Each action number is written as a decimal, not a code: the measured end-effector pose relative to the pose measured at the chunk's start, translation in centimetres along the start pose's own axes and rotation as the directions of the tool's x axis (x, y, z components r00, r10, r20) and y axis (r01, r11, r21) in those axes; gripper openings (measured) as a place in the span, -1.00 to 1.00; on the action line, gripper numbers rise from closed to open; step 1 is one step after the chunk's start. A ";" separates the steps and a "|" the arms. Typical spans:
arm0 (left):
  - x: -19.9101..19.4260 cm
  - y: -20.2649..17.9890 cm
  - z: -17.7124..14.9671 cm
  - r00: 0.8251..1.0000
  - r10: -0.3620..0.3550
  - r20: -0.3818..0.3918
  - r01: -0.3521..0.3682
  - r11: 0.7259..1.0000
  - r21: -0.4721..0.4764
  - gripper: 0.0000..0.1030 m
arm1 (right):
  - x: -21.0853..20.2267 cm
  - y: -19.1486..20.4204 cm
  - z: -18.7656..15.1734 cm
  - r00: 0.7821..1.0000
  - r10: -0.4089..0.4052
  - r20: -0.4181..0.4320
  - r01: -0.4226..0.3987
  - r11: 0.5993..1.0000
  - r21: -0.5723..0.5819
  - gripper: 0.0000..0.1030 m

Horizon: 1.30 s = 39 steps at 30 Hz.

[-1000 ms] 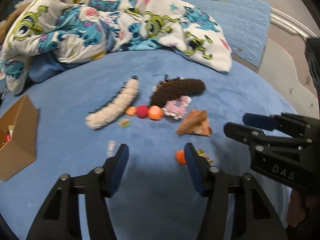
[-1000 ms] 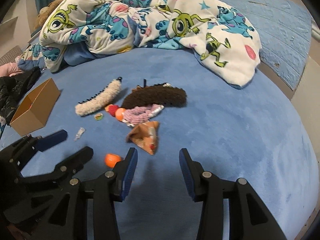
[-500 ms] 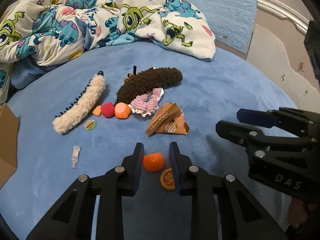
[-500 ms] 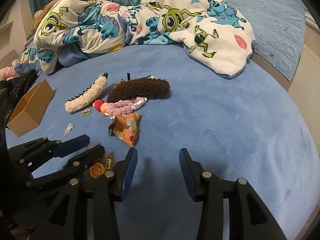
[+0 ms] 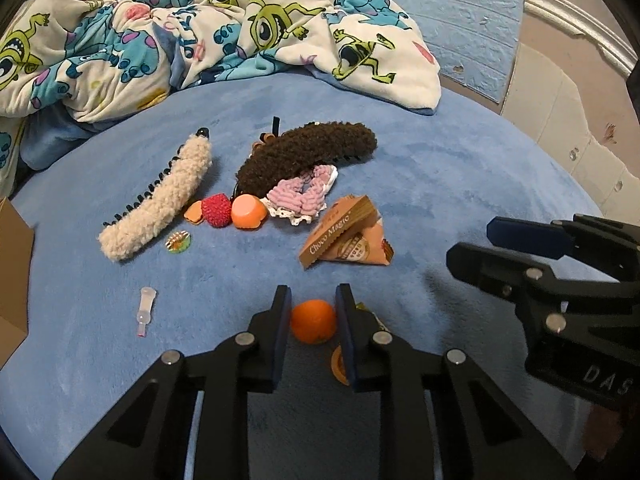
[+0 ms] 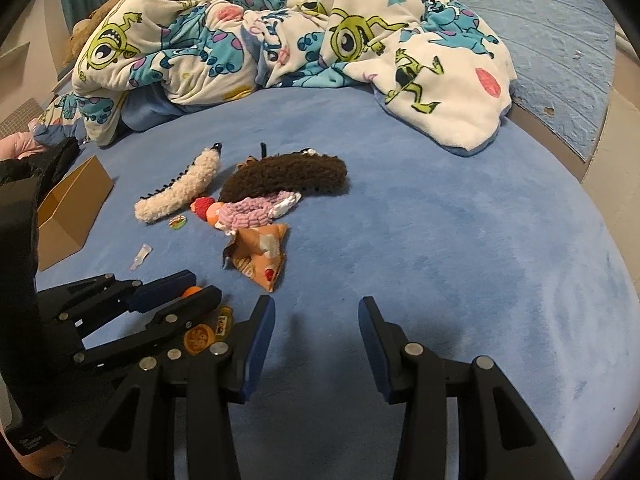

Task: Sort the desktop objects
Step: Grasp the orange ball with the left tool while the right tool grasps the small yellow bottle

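Note:
My left gripper (image 5: 313, 316) is closed around a small orange ball (image 5: 313, 321) on the blue bed cover; it also shows in the right wrist view (image 6: 193, 291). An orange round cap (image 5: 338, 364) lies just right of it. Further off lie a cream fuzzy hair clip (image 5: 158, 210), a brown fuzzy hair clip (image 5: 304, 156), a pink knitted piece (image 5: 300, 196), a red ball (image 5: 216, 210), an orange cup (image 5: 248, 211), a Choco Magic wrapper (image 5: 344, 238) and a small clear vial (image 5: 144, 308). My right gripper (image 6: 316, 332) is open and empty above bare cover.
A cardboard box (image 6: 68, 210) stands at the left edge. A crumpled monster-print blanket (image 6: 280, 32) fills the back. A small yellow bottle (image 6: 224, 320) lies beside the cap. The bed edge curves away at the right.
My left gripper moved right and forward onto the orange ball and its jaws narrowed from wide open to around the ball. The right gripper stayed open, shifting slightly.

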<state>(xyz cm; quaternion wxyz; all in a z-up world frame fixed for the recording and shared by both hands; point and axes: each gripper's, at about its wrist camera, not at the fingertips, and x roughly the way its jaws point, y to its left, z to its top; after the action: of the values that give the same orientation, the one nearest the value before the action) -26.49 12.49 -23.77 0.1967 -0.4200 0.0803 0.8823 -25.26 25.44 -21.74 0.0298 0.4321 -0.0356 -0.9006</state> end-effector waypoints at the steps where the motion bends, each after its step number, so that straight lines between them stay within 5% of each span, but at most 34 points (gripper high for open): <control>1: 0.0 0.1 -0.1 1.000 -0.002 0.003 0.002 1.000 0.002 -0.56 | 0.0 0.0 0.0 1.000 0.002 -0.001 -0.002 1.000 -0.001 -0.14; 16: -2.3 4.2 -1.0 0.998 0.057 0.034 -0.054 0.996 -0.066 -0.56 | 0.5 3.5 -0.9 0.996 0.079 -0.039 -0.080 0.995 -0.050 -0.15; 26: -3.8 5.3 -1.4 0.995 0.077 0.057 -0.073 0.995 -0.065 -0.56 | 2.3 5.5 -1.1 0.992 0.081 -0.096 -0.088 0.993 -0.075 -0.62; 39: -4.8 6.8 -1.7 0.994 0.088 0.069 -0.082 0.993 -0.083 -0.56 | 3.6 5.7 -0.8 0.991 0.012 -0.135 -0.025 0.995 -0.100 -0.81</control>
<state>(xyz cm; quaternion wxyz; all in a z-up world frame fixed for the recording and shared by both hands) -25.34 4.46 -21.36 0.1448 -0.3916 0.0553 0.9070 -26.71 19.39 -24.50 0.0623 0.4893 0.0084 -0.8699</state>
